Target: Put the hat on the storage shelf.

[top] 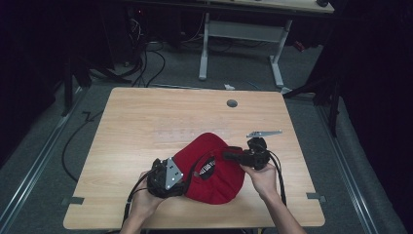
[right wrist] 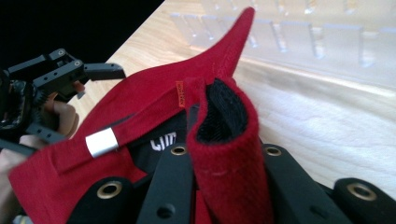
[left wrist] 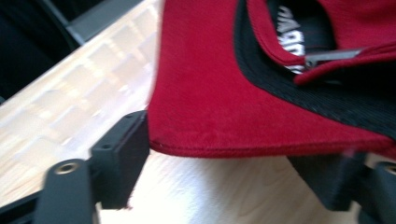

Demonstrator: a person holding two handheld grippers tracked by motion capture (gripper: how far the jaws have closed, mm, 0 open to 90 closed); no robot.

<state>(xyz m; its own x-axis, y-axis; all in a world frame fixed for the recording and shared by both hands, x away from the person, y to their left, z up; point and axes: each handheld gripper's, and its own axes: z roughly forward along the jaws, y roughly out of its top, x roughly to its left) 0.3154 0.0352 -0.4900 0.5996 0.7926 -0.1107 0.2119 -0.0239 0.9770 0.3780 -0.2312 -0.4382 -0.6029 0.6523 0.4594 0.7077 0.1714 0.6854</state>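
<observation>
High view: a red cap point(top: 214, 170) is seen lying on the near half of a light wooden table point(top: 146, 122), crown down, between the two hand-held grippers. The left gripper point(top: 182, 178) is held at the cap's left edge and the right gripper point(top: 229, 156) at its right side, each carried in a hand reaching in from the near edge.

In the left gripper view, the red edge of the cap point(left wrist: 224, 93) is seen lying between the two black jaws, which stand wide apart; the left jaw is just beside the stitched rim, but whether the pads press on the cloth cannot be told.

In the right gripper view, a fold of the cap's red cloth point(right wrist: 224, 158) with a black lining is seen pinched upright between the closed jaws of the right gripper. A red strap with a silver metal clasp point(right wrist: 101, 142) is seen running across the cap's opening. A small orange tag point(right wrist: 180, 94) is sewn at the seam; its writing is too small to be read.

White lettering is printed on the black inside of the cap, partly hidden in each view, so no word can be read whole.
</observation>
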